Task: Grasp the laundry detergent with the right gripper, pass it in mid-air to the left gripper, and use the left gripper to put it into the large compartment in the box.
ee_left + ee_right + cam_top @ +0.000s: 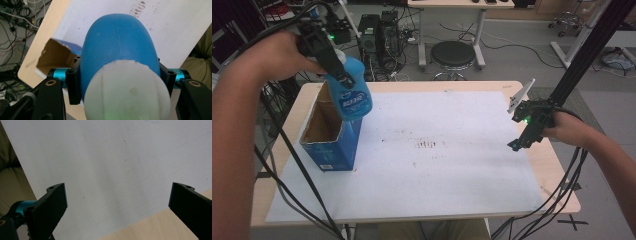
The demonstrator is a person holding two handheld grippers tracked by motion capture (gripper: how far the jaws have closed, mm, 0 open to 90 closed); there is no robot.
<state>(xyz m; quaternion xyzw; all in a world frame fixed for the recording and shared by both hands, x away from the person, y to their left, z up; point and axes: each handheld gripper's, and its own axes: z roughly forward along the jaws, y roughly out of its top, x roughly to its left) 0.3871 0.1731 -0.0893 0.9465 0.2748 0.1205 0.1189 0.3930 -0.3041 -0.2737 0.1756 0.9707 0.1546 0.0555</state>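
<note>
Blue bottle clamped near its white cap by left gripper, hanging just above open carton, presumably to clear its rim; right gripper, jaws apart and holding nothing, hovers over white mat.

From above, my left gripper covers the neck of the blue bottle, and the print on its label is too small to read. In my left gripper view the bottle's white cap runs off the bottom edge and the bottle hides most of the open cardboard box. Behind the bottle, the box's far wall is out of sight, and my right gripper's black jaws are cut off at the frame's bottom.
</note>
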